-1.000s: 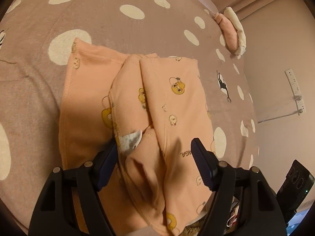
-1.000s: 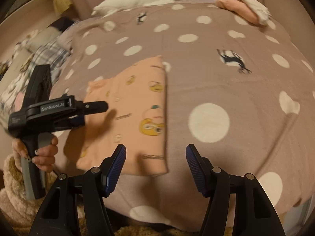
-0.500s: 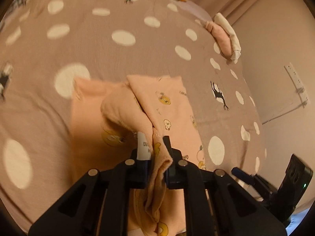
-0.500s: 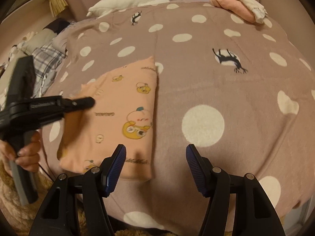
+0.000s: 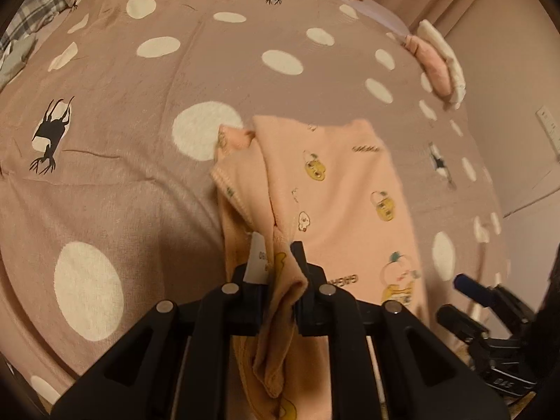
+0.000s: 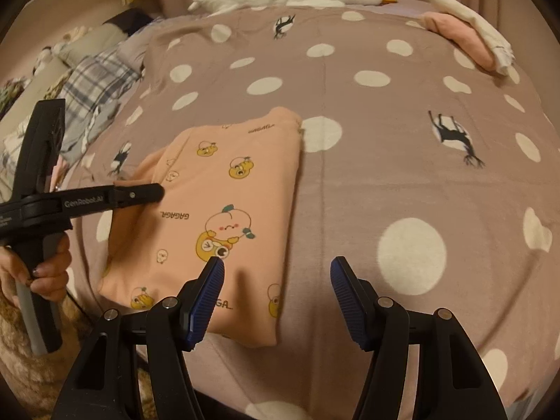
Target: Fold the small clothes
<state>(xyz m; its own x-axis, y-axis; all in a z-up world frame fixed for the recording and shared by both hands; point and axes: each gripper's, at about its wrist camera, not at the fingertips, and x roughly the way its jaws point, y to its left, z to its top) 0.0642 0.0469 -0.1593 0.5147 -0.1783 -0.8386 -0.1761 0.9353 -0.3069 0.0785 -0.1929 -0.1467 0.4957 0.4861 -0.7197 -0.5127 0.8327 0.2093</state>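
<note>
Because we want to bring the loose sleeve side over the body, our left hand-held gripper (image 5: 281, 266) has just closed on a bunched edge of the peach garment (image 6: 224, 210), which lies on the bed (image 6: 402, 161). Our right hand-held gripper (image 6: 276, 301) hovers with jaws apart and empty, above the garment's near right corner.

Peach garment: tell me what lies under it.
The peach garment lies on the dotted bedspread, which shows all round it. Its left edge is lifted, pinched in the left gripper. Anything under the flat part is covered.
</note>
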